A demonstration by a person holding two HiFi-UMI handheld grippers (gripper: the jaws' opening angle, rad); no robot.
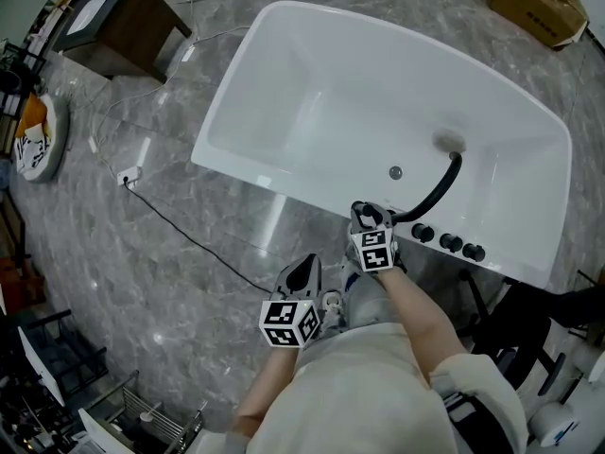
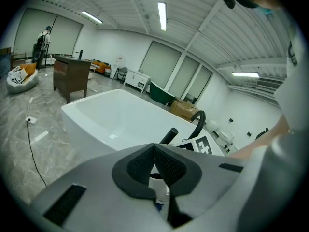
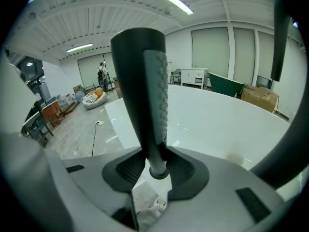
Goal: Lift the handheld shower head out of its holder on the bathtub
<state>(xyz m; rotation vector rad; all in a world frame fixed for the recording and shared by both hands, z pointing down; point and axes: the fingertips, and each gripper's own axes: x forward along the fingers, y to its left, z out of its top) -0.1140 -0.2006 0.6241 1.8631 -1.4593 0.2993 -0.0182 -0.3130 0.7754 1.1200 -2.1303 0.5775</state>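
The black handheld shower head (image 3: 145, 81) stands upright on the near rim of the white bathtub (image 1: 312, 26). My right gripper (image 3: 154, 166) is shut on its narrow lower end, with both pads pressed on the handle. In the head view the right gripper (image 1: 369, 218) covers the holder, and the black hose (image 1: 440, 189) curves away from it into the tub. My left gripper (image 1: 304, 274) hangs close to my body, short of the tub, shut with nothing held. From the left gripper view (image 2: 154, 151) the shower head's handle (image 2: 169, 135) shows just ahead.
Three black knobs (image 1: 449, 242) sit on the tub rim right of the holder. A black cable (image 1: 189, 239) runs over the marble floor to a socket strip (image 1: 129, 173). A dark wooden cabinet (image 1: 123, 26) stands far left, a cardboard box (image 1: 534, 3) far right.
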